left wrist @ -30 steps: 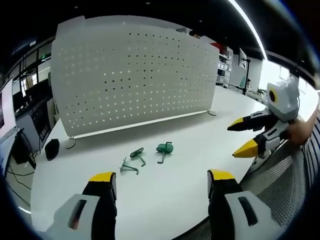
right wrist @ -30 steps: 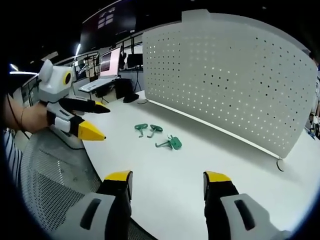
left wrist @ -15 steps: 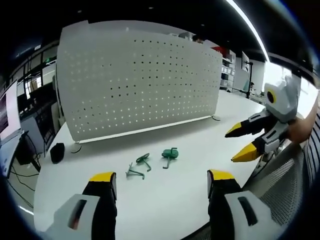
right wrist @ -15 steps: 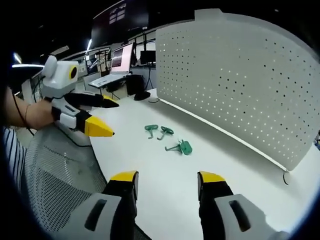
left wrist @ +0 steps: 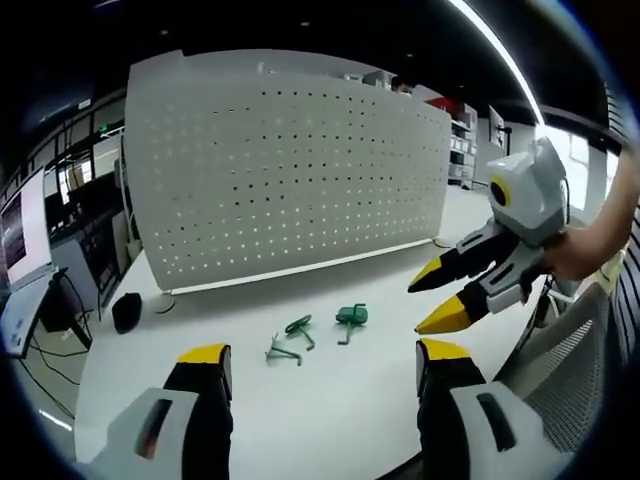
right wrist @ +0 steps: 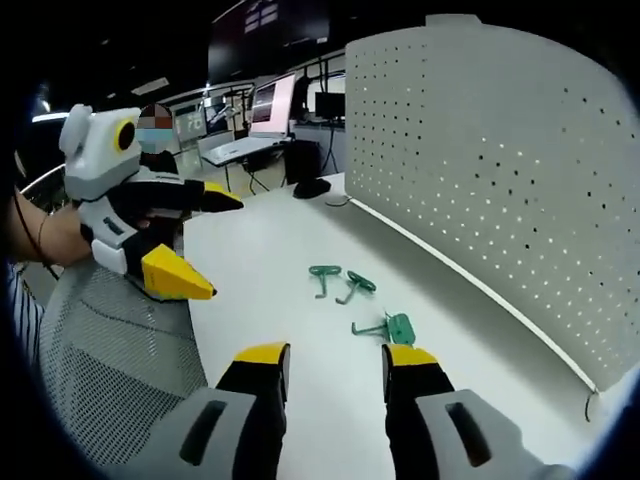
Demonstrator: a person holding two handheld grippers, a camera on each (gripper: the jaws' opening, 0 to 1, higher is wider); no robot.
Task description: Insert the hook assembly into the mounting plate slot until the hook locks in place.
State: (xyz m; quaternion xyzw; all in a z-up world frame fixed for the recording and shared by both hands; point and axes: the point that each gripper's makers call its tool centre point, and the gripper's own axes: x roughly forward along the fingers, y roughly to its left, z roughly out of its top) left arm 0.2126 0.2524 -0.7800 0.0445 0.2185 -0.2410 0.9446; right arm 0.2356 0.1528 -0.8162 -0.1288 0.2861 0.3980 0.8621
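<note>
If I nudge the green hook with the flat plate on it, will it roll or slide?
The green hook with the flat plate will probably slide, not roll: it lies flat on the smooth white table. It looks thin and light, so it may spin or skid when pinched.

Left tongs (left wrist: 323, 358) parted wide with nothing between them, right tongs (right wrist: 333, 358) parted more narrowly and also empty, each held in a hand (left wrist: 585, 250), both raised, tips angled toward each other

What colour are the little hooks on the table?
Green. The hooks lie on the white table, clearest in the right gripper view.
</note>
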